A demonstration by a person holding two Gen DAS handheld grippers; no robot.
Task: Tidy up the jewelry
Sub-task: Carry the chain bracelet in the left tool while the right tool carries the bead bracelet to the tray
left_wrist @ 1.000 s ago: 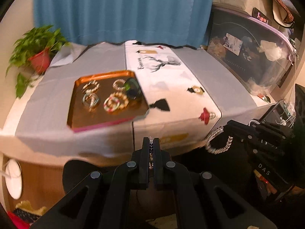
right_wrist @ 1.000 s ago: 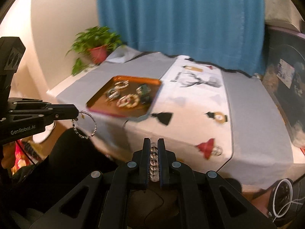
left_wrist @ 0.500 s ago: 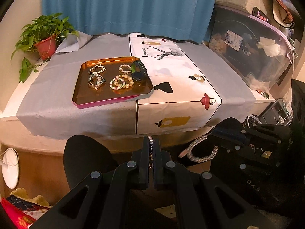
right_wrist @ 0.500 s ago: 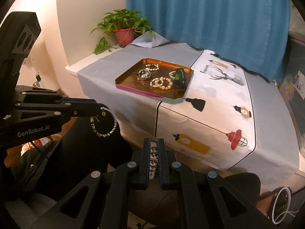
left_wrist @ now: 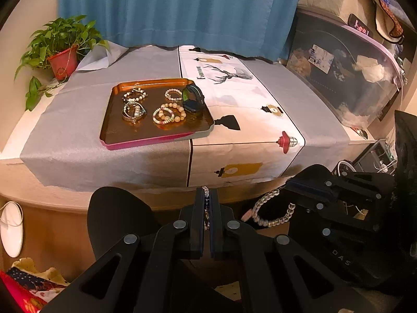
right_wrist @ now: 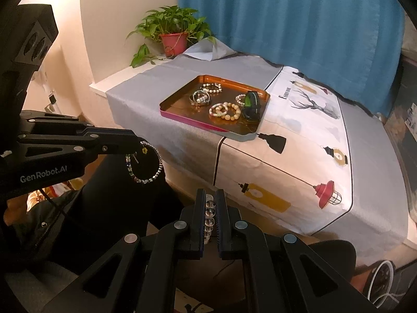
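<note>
Copper-orange metal tray with a pink outer rim, sitting on the grey-and-white printed cloth that covers the bench; it lies well ahead of and above both my tools.

Item: left hand-held gripper, clamped shut on a thin dark-beaded bracelet with silver links, which hangs as a loop below the tips.

Item: right hand-held gripper, clamped shut on a clear glass-bead bracelet, most of its loop dangling free.

Handling note, my judgement: the step in hand looks like carrying both pieces up to the tray. I would bring each one over bare tray floor along the near edge, lower it until the loop rests flat, and only then let the jaws part, so nothing swings off the rim or tangles with pieces already there. One side at a time seems safer.

Count, tray contents: about five bead or metal bracelets, overlap making the exact figure uncertain; one black wristband with a green stripe.
Count, held: two bracelets.
Count, trays: one.
Count, potted green plant in a red pot: one.
</note>
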